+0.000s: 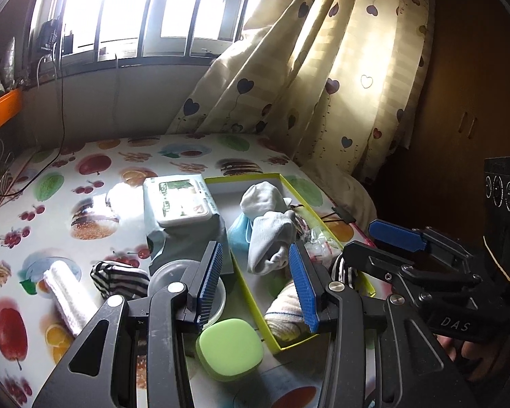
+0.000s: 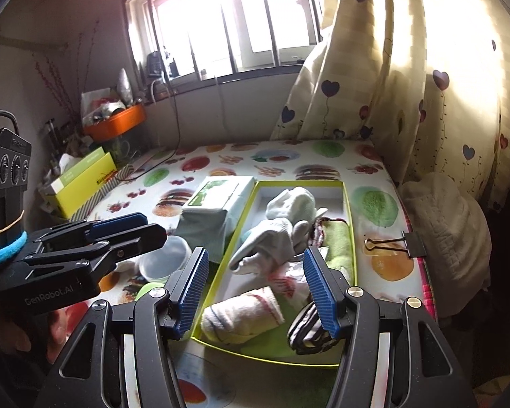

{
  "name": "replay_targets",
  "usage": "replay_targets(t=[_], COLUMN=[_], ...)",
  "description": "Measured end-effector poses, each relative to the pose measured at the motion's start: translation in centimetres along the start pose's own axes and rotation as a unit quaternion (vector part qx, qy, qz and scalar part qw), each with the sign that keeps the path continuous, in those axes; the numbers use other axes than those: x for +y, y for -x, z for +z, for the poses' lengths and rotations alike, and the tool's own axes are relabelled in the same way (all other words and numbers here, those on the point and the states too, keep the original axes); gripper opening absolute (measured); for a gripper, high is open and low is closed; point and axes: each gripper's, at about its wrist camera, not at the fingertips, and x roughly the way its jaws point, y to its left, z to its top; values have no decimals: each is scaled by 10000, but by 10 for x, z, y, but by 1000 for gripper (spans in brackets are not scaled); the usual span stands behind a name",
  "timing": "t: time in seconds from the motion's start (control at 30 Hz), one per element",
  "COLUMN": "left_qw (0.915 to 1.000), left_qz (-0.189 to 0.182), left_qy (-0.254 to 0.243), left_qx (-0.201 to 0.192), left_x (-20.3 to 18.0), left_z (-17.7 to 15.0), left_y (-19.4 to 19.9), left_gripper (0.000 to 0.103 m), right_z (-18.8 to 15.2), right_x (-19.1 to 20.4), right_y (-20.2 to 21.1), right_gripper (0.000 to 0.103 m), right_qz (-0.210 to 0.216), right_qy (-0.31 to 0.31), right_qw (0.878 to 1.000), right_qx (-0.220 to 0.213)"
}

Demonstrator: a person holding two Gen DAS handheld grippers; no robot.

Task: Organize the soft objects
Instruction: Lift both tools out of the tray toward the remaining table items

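In the left wrist view, the left gripper [image 1: 258, 285] hangs above the table [image 1: 95, 183], and its blue pads [image 1: 211, 280] stand apart with nothing between them. Under the gripper lies the yellow-green box [image 1: 323, 219] with soft things inside: a pale rolled sock [image 1: 263, 197] at the far end, a blue face mask [image 1: 239, 233] beside a grey-white sock [image 1: 272, 241], and a cream rolled cloth [image 1: 285, 309] at the near end. To the left of the box, on the table, there is a pack of wet wipes [image 1: 182, 204]. Near it are a clear round container [image 1: 168, 273], a striped sock [image 1: 119, 278], a white rolled towel [image 1: 69, 292] and a green rounded case [image 1: 229, 348]. The right gripper [image 1: 387, 241] shows at the right edge, over the box side.

In the right wrist view, the right gripper [image 2: 256, 292] is half open and holds nothing. Its pads stand over the near part of the box [image 2: 348, 210]. Inside lie the two pale socks, a green cloth [image 2: 338, 241], a rolled cloth with red stripe [image 2: 244, 312] and another striped sock [image 2: 306, 331] just beside the right pad. The left gripper [image 2: 132, 227] is at the left, over the clear container [image 2: 165, 260]. A binder clip [image 2: 394, 243] lies on the table, to the right of the box.
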Motion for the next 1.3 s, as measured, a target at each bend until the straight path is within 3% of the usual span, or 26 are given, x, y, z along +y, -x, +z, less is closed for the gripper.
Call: replay_targets(t=[1.3], left_qw=[9972], left_qz=[278], left_qy=[688], left_qx=[-1], left_x=[66], left_z=[-32], left_y=[31], left_gripper=[43], right_z=[4], right_x=[61], right_y=[-24], right_gripper=[59], right_qz=[353], right_qy=[572], right_qw=[9972], right_qx=[328])
